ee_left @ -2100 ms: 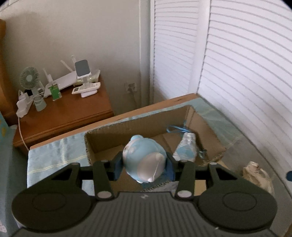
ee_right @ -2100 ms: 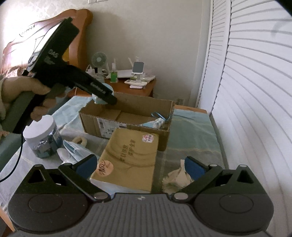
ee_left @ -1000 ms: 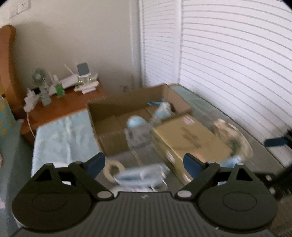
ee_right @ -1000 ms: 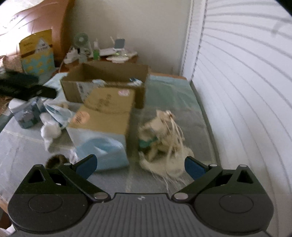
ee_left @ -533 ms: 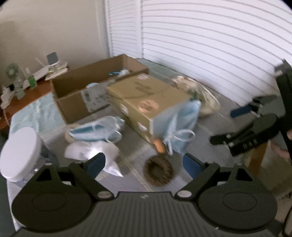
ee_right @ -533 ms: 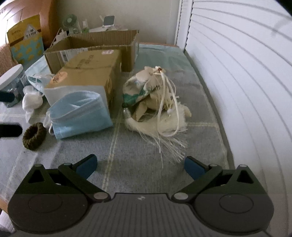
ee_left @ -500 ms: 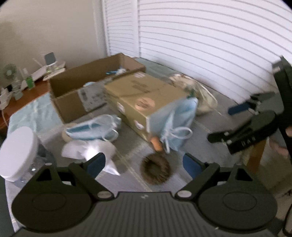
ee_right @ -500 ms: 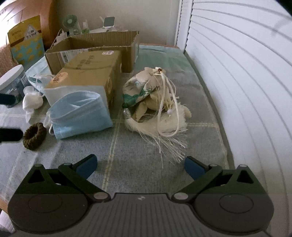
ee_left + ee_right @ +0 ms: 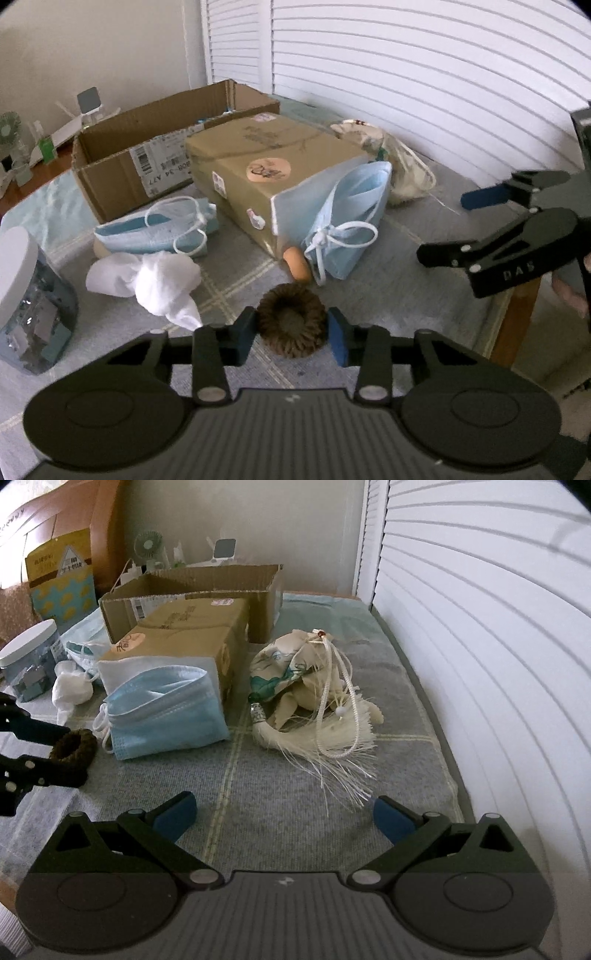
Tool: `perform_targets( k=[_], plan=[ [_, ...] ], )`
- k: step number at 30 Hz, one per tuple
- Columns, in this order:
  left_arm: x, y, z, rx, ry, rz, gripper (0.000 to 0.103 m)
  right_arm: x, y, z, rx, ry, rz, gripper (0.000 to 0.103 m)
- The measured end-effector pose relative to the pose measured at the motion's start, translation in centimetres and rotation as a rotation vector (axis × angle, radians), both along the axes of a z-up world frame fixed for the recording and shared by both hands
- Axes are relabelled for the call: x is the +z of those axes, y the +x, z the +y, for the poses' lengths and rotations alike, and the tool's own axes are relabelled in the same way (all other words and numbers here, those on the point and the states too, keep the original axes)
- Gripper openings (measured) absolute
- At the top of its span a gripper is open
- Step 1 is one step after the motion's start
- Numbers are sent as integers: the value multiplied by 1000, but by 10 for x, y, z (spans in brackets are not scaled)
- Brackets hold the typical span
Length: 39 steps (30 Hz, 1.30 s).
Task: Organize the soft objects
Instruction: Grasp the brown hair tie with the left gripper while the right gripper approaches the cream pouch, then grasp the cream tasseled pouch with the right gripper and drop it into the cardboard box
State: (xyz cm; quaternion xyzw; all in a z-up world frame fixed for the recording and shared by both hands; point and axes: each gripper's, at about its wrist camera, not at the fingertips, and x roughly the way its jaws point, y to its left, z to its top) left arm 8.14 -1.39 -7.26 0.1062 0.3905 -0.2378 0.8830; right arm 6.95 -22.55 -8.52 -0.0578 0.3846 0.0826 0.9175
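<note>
While left gripper (image 9: 291, 328) closes, scrunchie (image 9: 291, 325) between

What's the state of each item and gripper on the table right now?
Left gripper: jaws closing on the brown hair scrunchie.
Right gripper: open, empty.
Cardboard box: open-topped.
Tan box: closed.
Blue mask: leaning on tan box.
Pouch: lying slack, cords loose.
Jar: lidded.

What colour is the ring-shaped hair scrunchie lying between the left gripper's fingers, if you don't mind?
Dark brown; the hair scrunchie shows best in the left wrist view.
</note>
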Motion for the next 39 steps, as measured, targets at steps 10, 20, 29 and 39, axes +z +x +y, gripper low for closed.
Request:
perform_targets(
  k=[10, 20, 29, 39],
  plan=[
    [0, 0, 1, 24, -2, 2, 42, 14, 12, -5, -45, -53, 0, 103],
    [0, 3, -2, 20, 4, 1, 42, 42, 37, 6, -16, -105, -135, 100],
    [1, 6, -2, 19, -1, 8, 42, 38, 74, 17, 2, -119, -126, 84],
    [1, 6, -1, 13, 2, 13, 42, 40, 73, -4, -96, -146, -121, 82]
  ],
)
